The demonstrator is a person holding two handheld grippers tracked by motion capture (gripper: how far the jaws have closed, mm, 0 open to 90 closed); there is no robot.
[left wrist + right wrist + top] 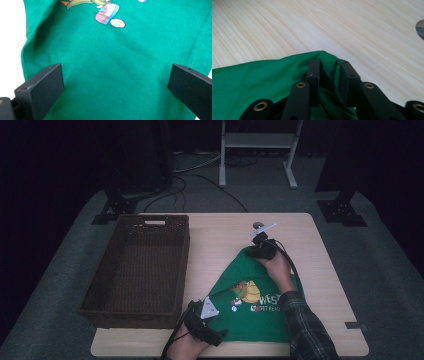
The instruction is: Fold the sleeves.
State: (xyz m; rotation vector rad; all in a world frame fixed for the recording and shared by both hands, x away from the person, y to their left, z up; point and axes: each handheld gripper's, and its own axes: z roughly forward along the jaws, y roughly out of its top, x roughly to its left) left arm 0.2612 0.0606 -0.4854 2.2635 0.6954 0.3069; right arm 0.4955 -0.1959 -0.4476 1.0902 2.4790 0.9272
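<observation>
Your green T-shirt (pixel 255 295) lies on the light wooden bench (pixel 220 235), folded into a rough triangle whose point aims toward 12 o'clock and whose wide base runs along the near edge. Its cartoon print and white lettering face up near the middle of the cloth.

Your right gripper (pixel 261 246) sits at the shirt's far tip, at about 12 o'clock from the print. In the right gripper view its fingers (pixel 314 75) stand close together with a bunched ridge of green cloth between them; the pads are against the fold, so you are grasping the shirt's tip there. Beyond the tip there is bare wood, and a small round grey disc (pixel 258 225) lies on the bench just past the gripper.

Your left gripper (pixel 210 327) rests at the shirt's near left corner, at about 7 o'clock from the print. In the left gripper view its fingers (pixel 45 85) are released and spread wide, one at each side, with flat green cloth lying between them and neither pad pressing on it.

A dark brown wicker basket (pixel 100 290) stands on the left part of the bench, at 9 o'clock from the shirt, just beside your left gripper and apart from the cloth
</observation>
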